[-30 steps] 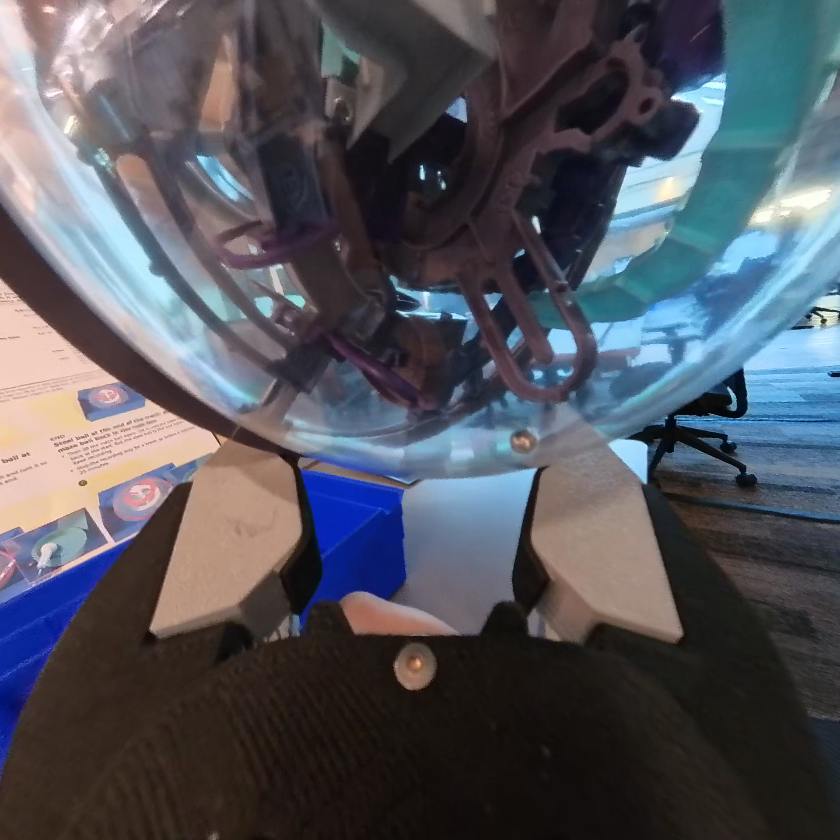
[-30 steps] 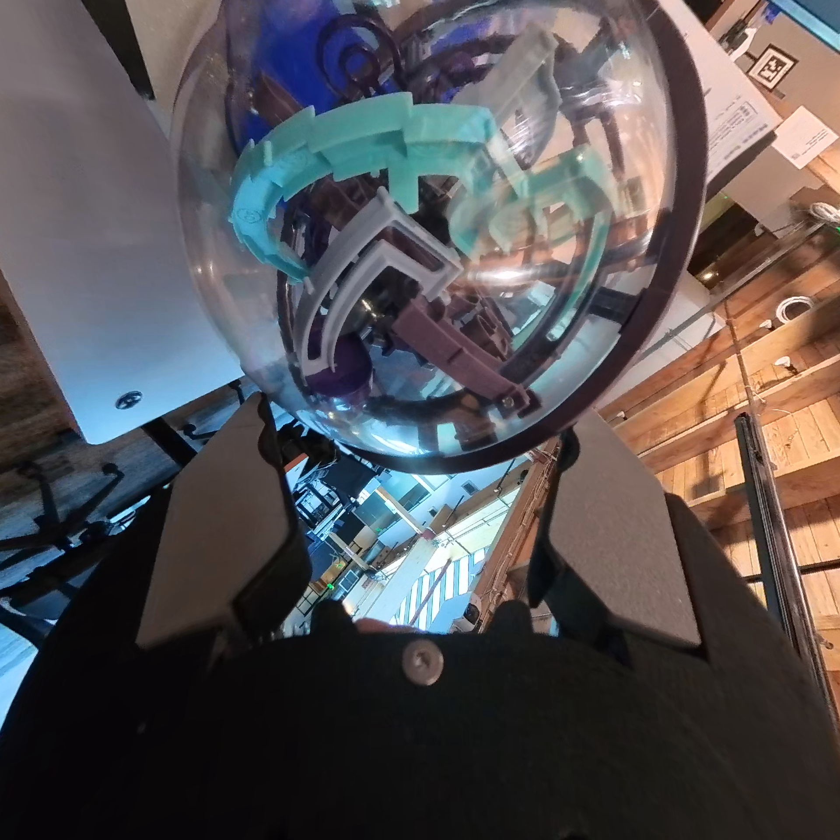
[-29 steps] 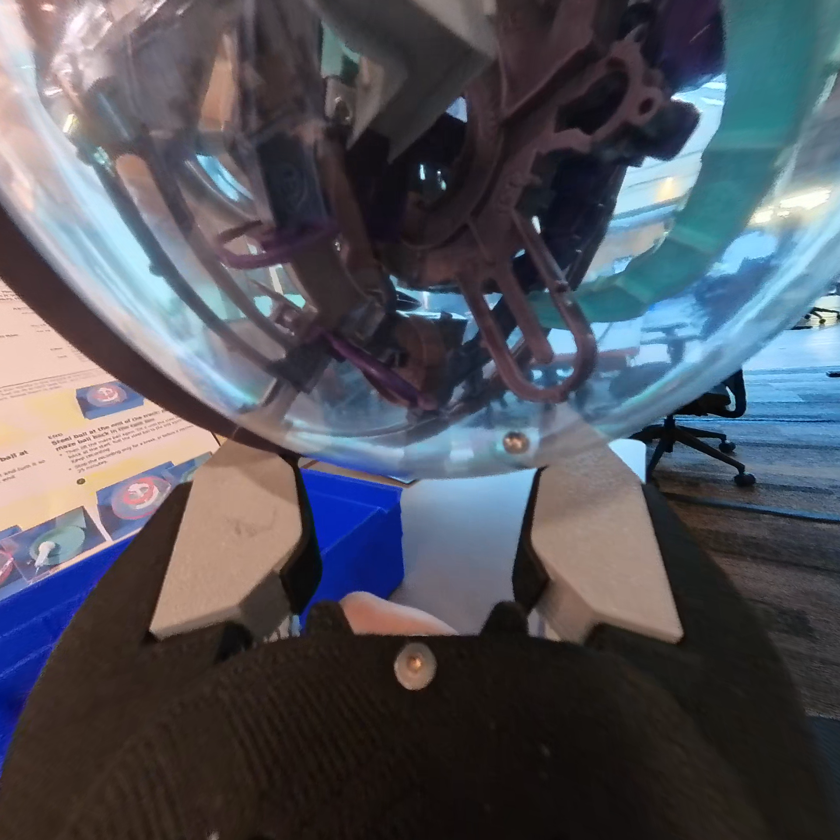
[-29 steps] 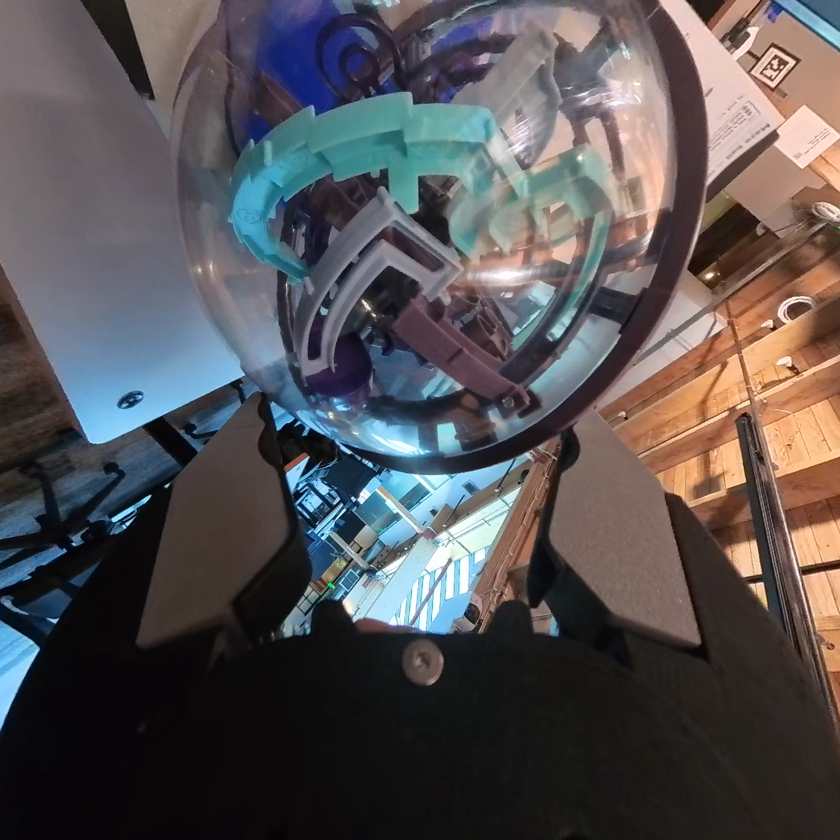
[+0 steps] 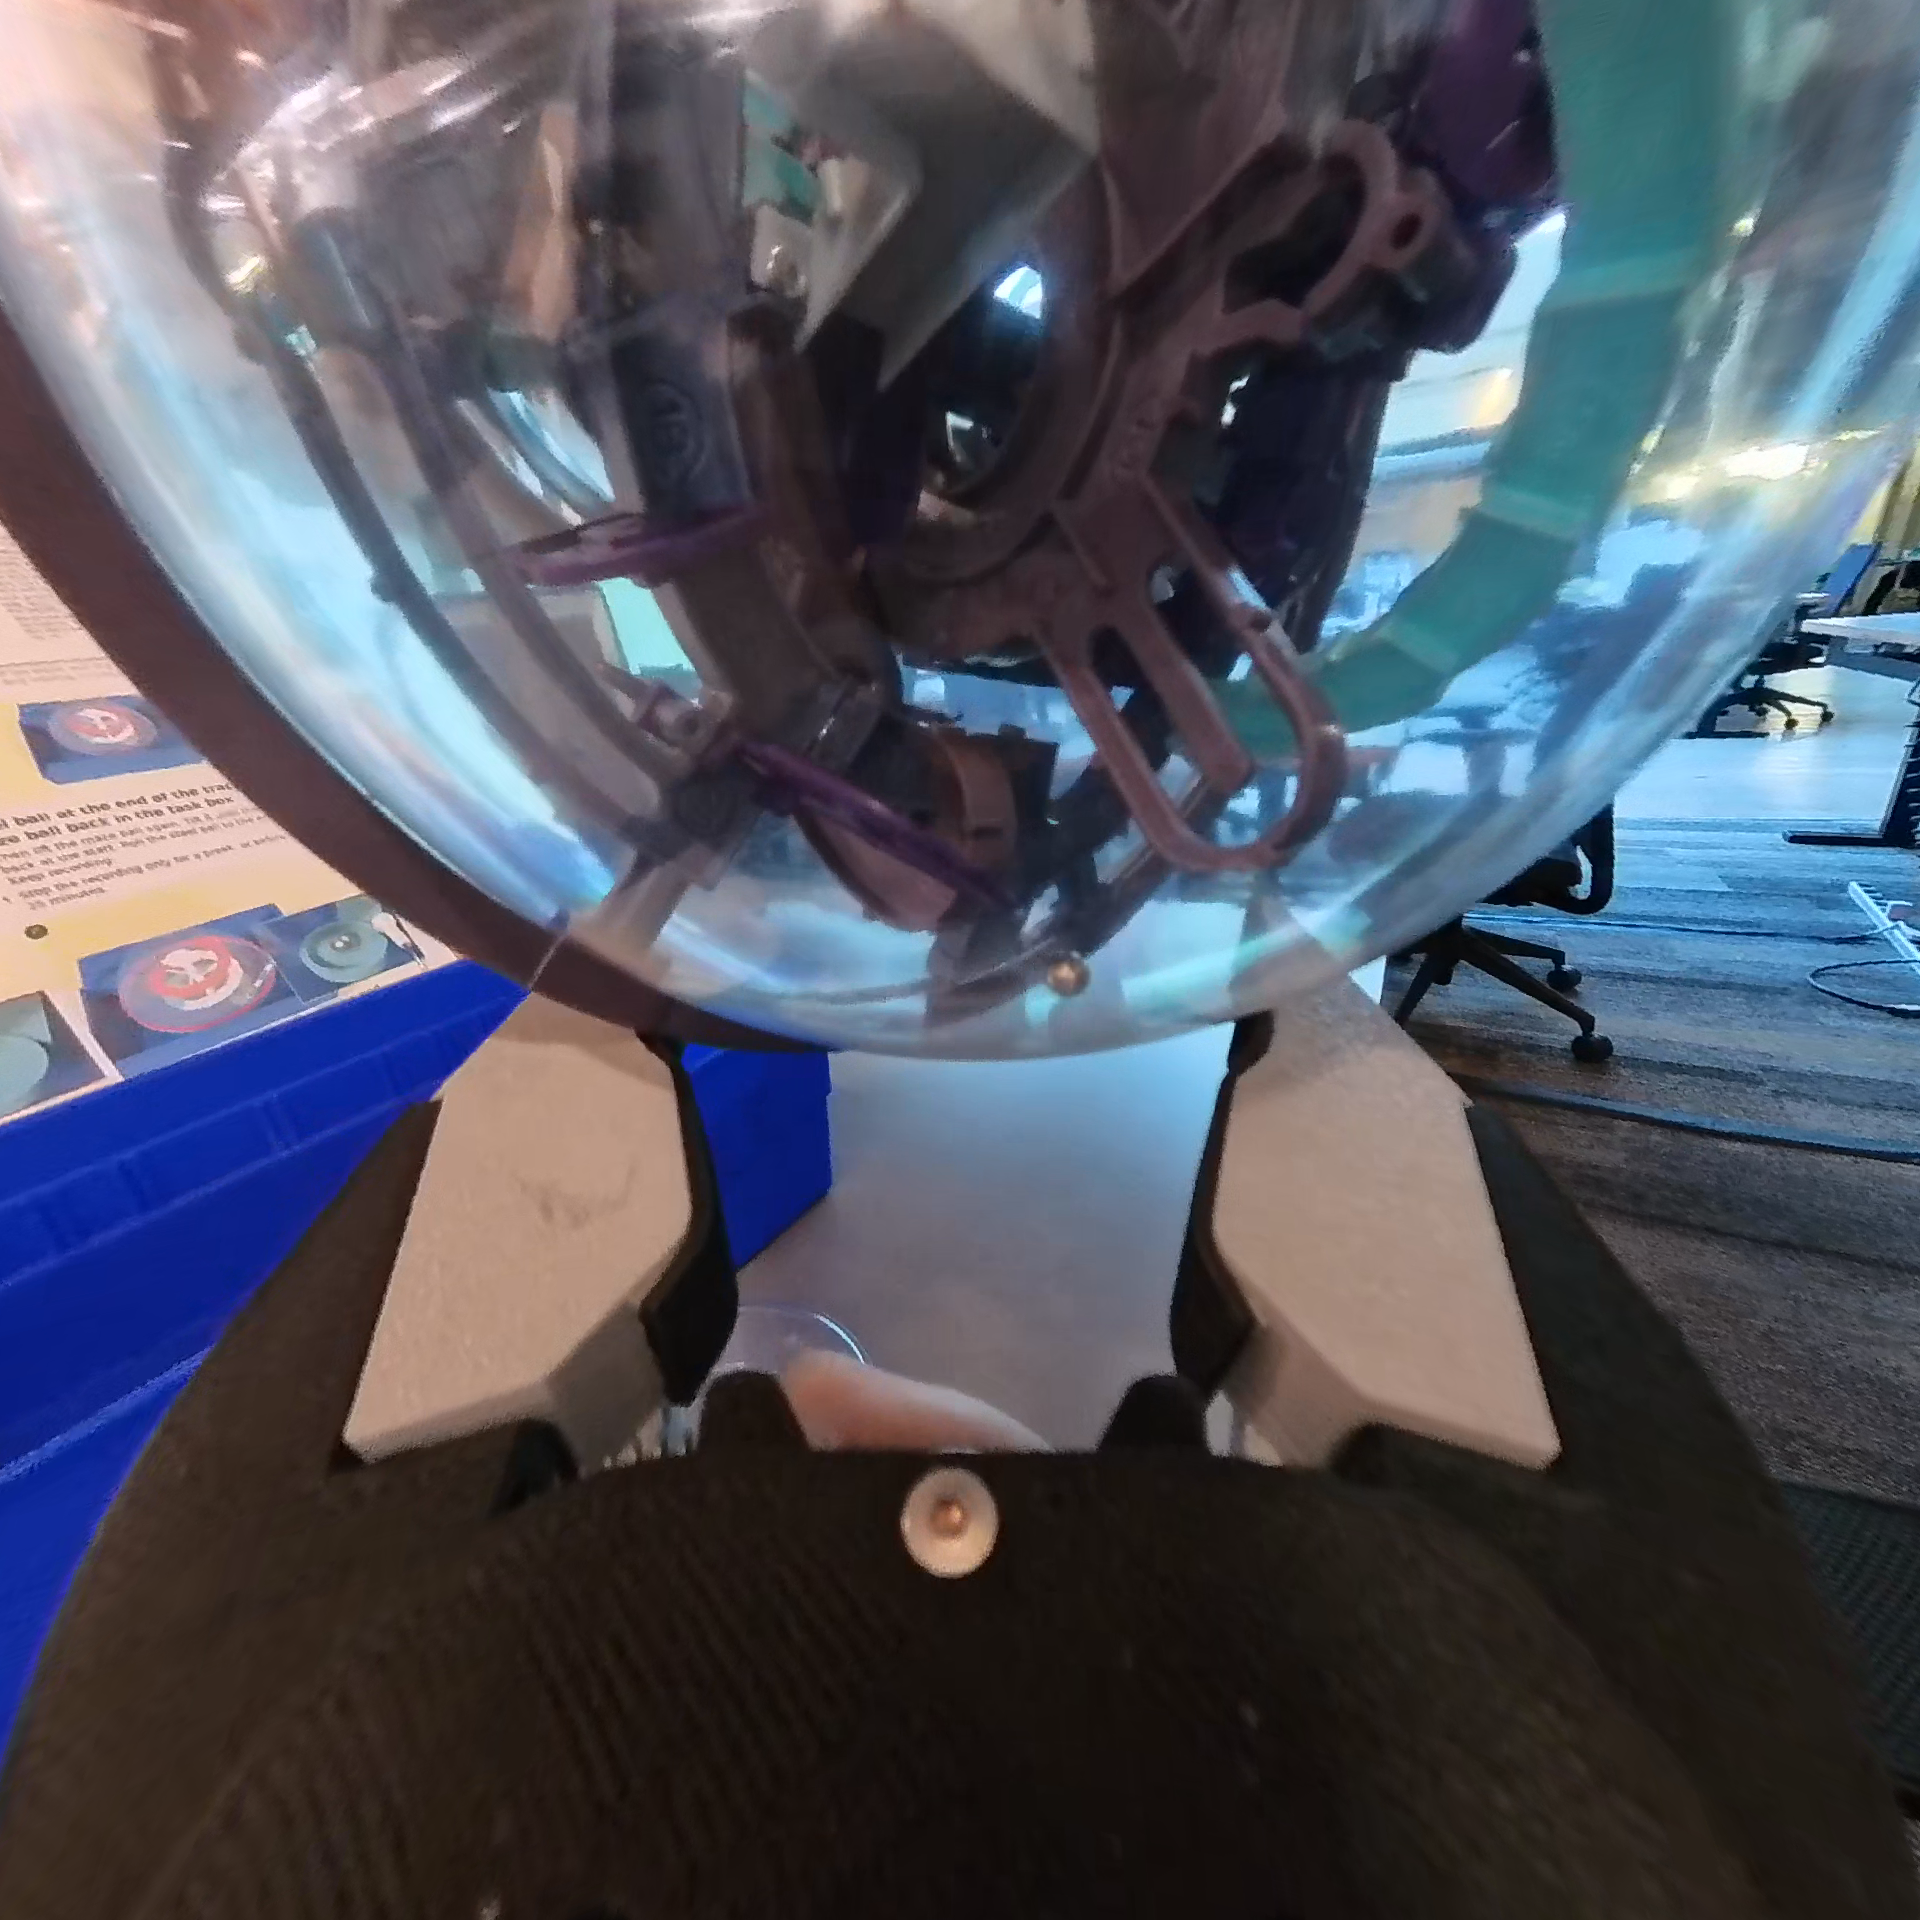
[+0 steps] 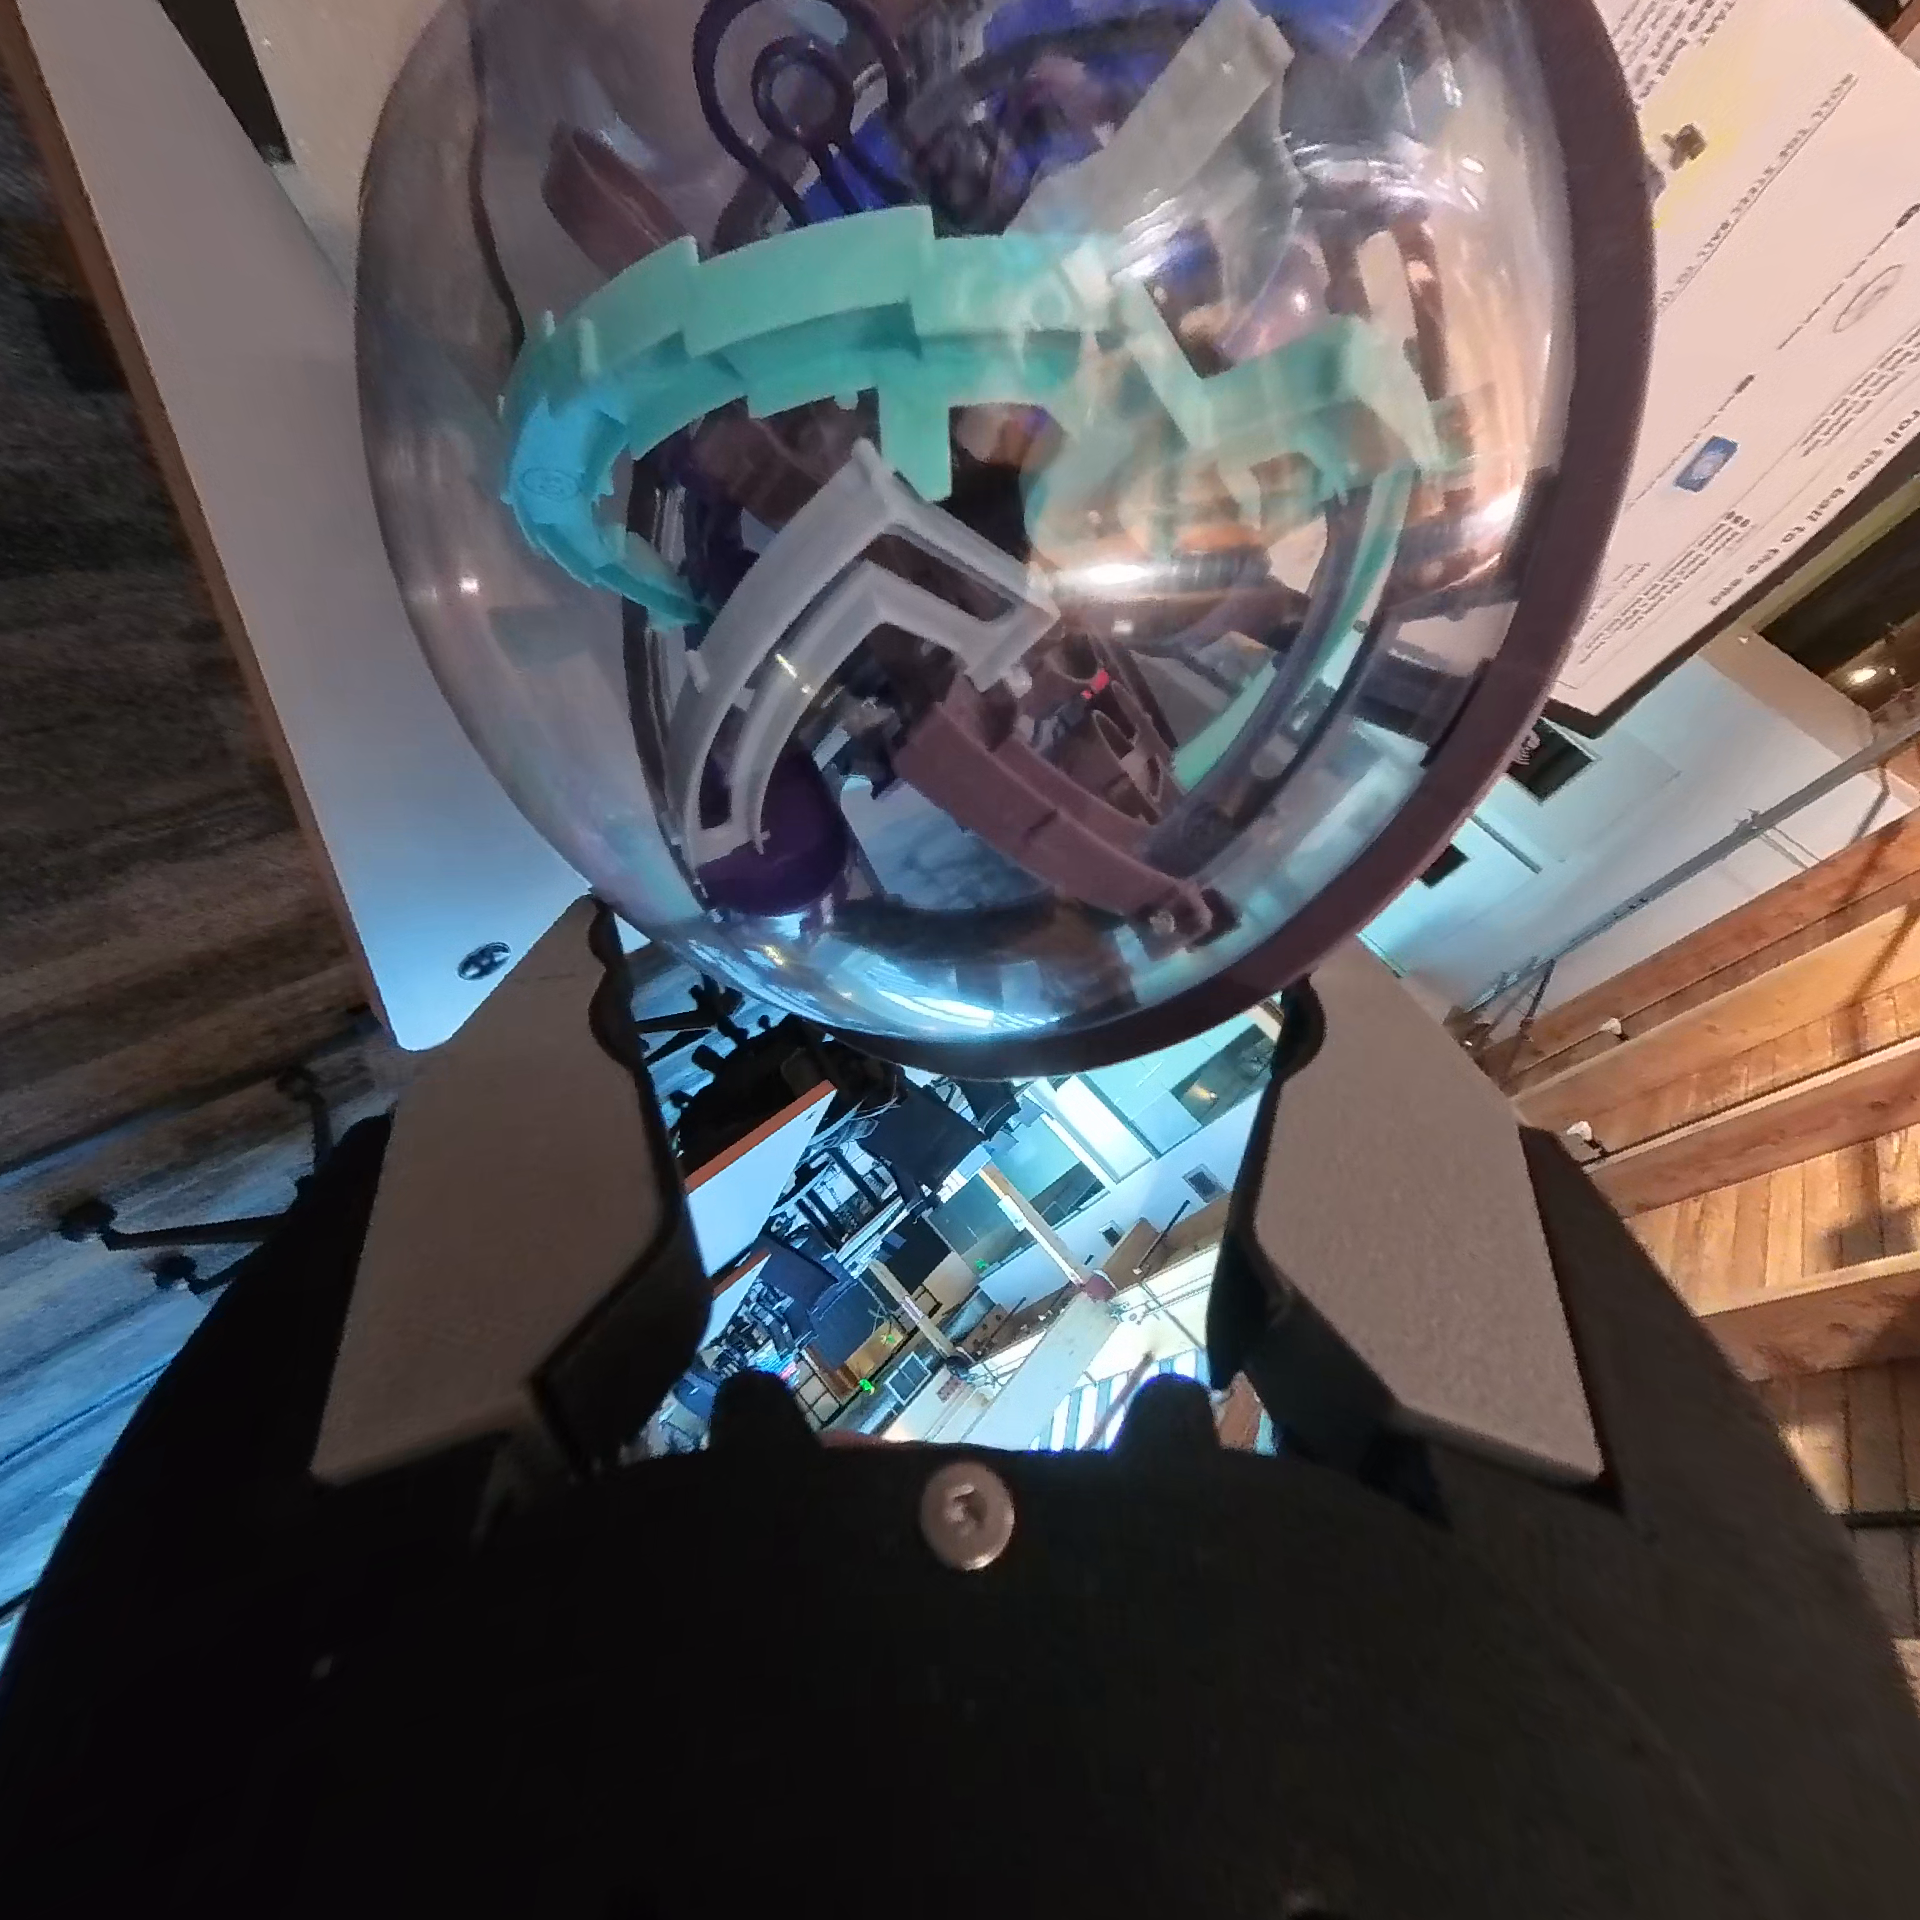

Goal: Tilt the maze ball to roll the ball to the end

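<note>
your left gripper [image 5: 956,1039] and right gripper [image 6: 951,1003] both clamp the maze ball [image 5: 935,468], whose steel ball [image 5: 1067,974] has crept leftward along the shell floor, off the track.

White table [image 5: 997,1195], blue bin [image 5: 156,1195] standing on it, printed sheet [image 5: 125,831] across the bin.

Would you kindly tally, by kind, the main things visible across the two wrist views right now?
Grippers: 2, left gripper, right gripper
Maze ball: 1
Small metal ball: 1
Blue bin: 1
Instruction sheet: 1
Total: 6
</note>
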Action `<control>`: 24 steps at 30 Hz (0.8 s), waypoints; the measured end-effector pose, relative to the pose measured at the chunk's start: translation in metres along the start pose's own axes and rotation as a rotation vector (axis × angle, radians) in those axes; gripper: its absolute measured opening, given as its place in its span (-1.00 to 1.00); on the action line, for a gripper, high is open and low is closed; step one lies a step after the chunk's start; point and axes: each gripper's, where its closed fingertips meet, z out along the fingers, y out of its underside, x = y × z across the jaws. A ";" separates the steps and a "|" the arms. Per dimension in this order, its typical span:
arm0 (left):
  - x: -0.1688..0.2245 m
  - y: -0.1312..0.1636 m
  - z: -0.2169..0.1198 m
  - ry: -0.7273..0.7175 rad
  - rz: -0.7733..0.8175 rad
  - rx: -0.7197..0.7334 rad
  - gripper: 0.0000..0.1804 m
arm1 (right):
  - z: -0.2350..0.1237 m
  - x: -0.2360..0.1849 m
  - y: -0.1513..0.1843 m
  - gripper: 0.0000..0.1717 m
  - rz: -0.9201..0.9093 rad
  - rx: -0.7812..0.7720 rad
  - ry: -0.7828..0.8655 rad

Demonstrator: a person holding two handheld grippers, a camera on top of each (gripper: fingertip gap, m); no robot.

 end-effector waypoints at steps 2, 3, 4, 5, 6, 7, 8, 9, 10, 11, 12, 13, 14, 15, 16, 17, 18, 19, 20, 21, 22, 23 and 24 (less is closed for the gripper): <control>0.000 0.002 0.000 0.000 -0.002 -0.004 0.19 | 0.002 -0.001 0.001 0.42 0.003 0.001 -0.007; 0.001 0.003 0.000 0.001 -0.003 -0.006 0.18 | 0.003 -0.002 0.001 0.42 0.005 0.001 -0.011; 0.002 0.004 0.000 0.002 -0.004 -0.007 0.18 | 0.004 -0.003 0.001 0.42 0.007 0.000 -0.014; 0.002 0.004 -0.001 0.002 -0.005 -0.008 0.18 | 0.005 -0.003 0.002 0.42 0.008 -0.003 -0.017; 0.002 0.004 0.000 0.003 -0.006 -0.008 0.18 | 0.006 -0.004 0.003 0.42 0.009 -0.007 -0.018; 0.003 0.005 0.000 0.005 -0.007 -0.009 0.18 | 0.007 -0.004 0.003 0.43 0.009 -0.010 -0.018; 0.003 0.005 0.000 0.007 -0.008 -0.009 0.18 | 0.007 -0.004 0.004 0.43 0.008 -0.013 -0.019; 0.004 0.005 0.000 0.008 -0.008 -0.008 0.18 | 0.007 -0.004 0.004 0.43 0.008 -0.015 -0.018; 0.004 0.005 0.000 0.008 -0.008 -0.007 0.18 | 0.007 -0.004 0.004 0.43 0.007 -0.016 -0.018; 0.004 0.005 0.000 0.009 -0.009 -0.007 0.18 | 0.007 -0.004 0.005 0.43 0.008 -0.017 -0.018; 0.004 0.005 0.001 0.009 -0.009 -0.007 0.18 | 0.008 -0.004 0.005 0.43 0.009 -0.019 -0.018; 0.004 0.005 0.001 0.009 -0.007 -0.006 0.17 | 0.008 -0.004 0.006 0.43 0.009 -0.021 -0.018; 0.004 0.004 0.000 0.008 -0.007 -0.005 0.18 | 0.008 -0.004 0.006 0.43 0.010 -0.022 -0.018; 0.004 0.004 0.000 0.009 -0.007 -0.006 0.18 | 0.008 -0.004 0.006 0.43 0.011 -0.024 -0.019; 0.004 0.004 0.000 0.009 -0.007 -0.006 0.17 | 0.009 -0.004 0.007 0.43 0.011 -0.025 -0.020; 0.004 0.004 0.000 0.009 -0.006 -0.005 0.17 | 0.009 -0.004 0.007 0.43 0.011 -0.027 -0.020; 0.004 0.004 0.000 0.009 -0.006 -0.004 0.17 | 0.009 -0.004 0.007 0.43 0.011 -0.028 -0.019; 0.004 0.004 0.000 0.010 -0.007 -0.004 0.17 | 0.009 -0.004 0.007 0.43 0.011 -0.030 -0.019; 0.004 0.004 0.000 0.011 -0.007 -0.002 0.17 | 0.009 -0.004 0.007 0.43 0.010 -0.030 -0.019; 0.005 0.004 0.000 0.012 -0.008 -0.001 0.17 | 0.009 -0.004 0.007 0.43 0.009 -0.030 -0.019; 0.005 0.005 0.001 0.015 -0.011 -0.001 0.17 | 0.009 -0.004 0.006 0.43 0.007 -0.027 -0.019; 0.005 0.005 0.001 0.019 -0.014 0.000 0.17 | 0.008 -0.004 0.005 0.43 0.005 -0.023 -0.019; 0.005 0.005 0.001 0.021 -0.015 0.003 0.17 | 0.008 -0.004 0.005 0.43 0.004 -0.019 -0.019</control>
